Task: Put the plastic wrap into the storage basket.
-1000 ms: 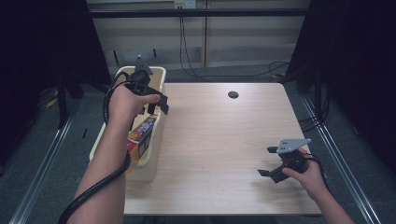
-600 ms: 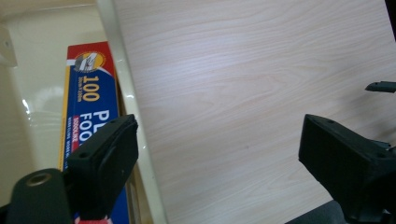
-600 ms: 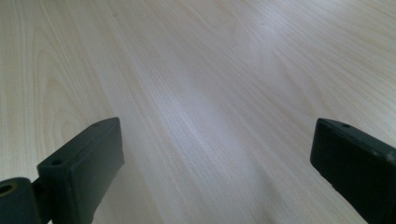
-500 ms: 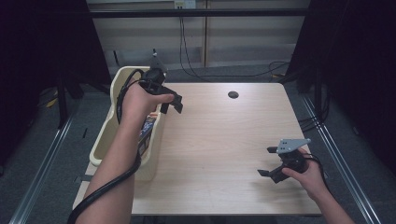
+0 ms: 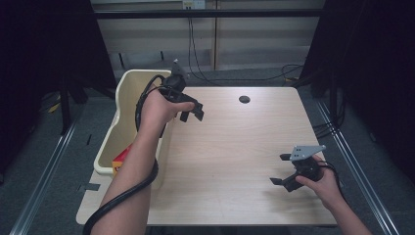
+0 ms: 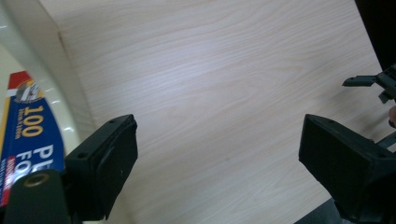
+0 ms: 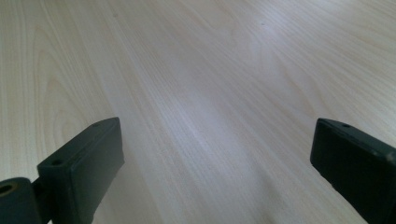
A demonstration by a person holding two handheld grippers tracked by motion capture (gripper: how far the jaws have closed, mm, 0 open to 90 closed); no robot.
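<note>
Item: box (image 5: 122, 160) in bin (image 5: 128, 83). Cream plastic bin stands at the left edge of the tabletop (image 5: 235, 147); the box lies inside it, at the near end, against the wall next to the tabletop.

Relation to jaws: the box lies to the left of and nearer the person than the left gripper (image 5: 192, 112), which hangs over the tabletop just past the bin's rim, jaws pointing out across the wood. Long axis of the box appears to run along the bin's length. Left hand (image 5: 159, 106) is by far the nearer; right gripper (image 5: 284, 169) sits well apart at the near right.

Jaws: left have just been opening and stand wide, nothing between them. Right wide, empty.

Appearance: flat carton, yellow and red edges, blue panel (image 6: 28, 140) with white and yellow print reading "100".
</note>
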